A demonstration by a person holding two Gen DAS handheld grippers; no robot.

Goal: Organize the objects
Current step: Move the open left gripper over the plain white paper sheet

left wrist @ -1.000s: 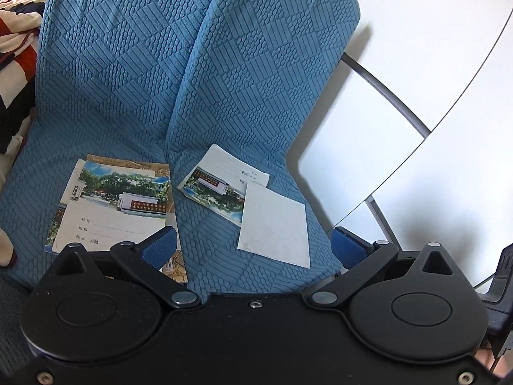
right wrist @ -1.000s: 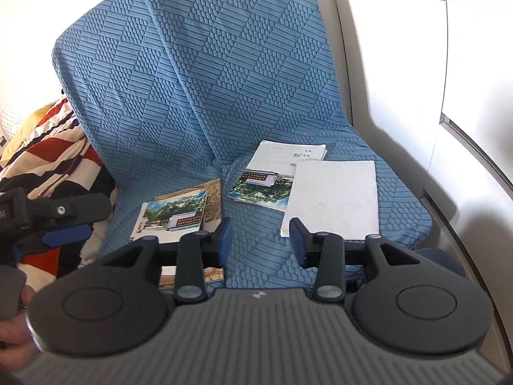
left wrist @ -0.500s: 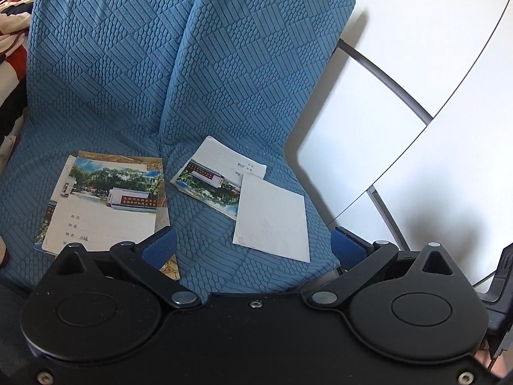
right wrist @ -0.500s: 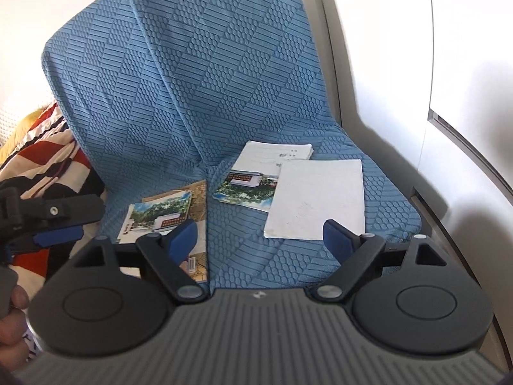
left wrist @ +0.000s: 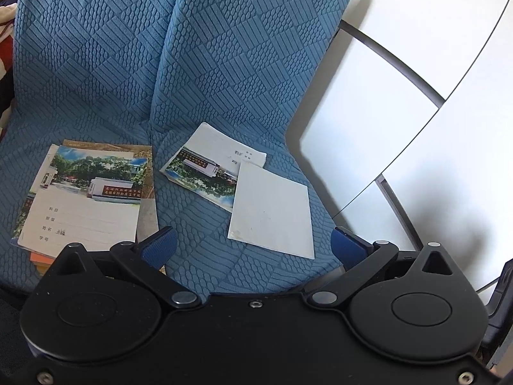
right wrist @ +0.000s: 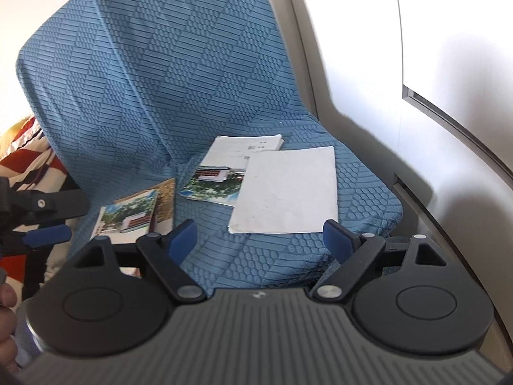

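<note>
Several exercise books lie on a blue textured seat (left wrist: pixel 198 250) (right wrist: pixel 231 250). A plain white booklet (left wrist: pixel 272 211) (right wrist: pixel 285 192) lies partly over a photo-cover booklet (left wrist: pixel 208 166) (right wrist: pixel 224 176) on the right half. On the left half a stack with a photo-cover booklet (left wrist: pixel 83 199) (right wrist: pixel 128 218) on top rests on a brown one. My left gripper (left wrist: pixel 253 247) hovers open over the seat's front edge, nothing between its blue pads. My right gripper (right wrist: pixel 259 237) is open too, just short of the white booklet. The left gripper (right wrist: pixel 48 234) also shows at the left edge of the right wrist view.
The blue backrest (left wrist: pixel 160 48) rises behind the booklets. A white wall with grey trim (left wrist: pixel 400 64) (right wrist: pixel 433 112) stands on the right. A red, white and black striped cloth (right wrist: pixel 29 160) lies to the left of the seat. A hand (right wrist: pixel 6 320) shows at the lower left.
My right gripper's jaws spread from fairly narrow to wide. Both grippers came down and closer to the seat, so the booklets look larger and nearer.
</note>
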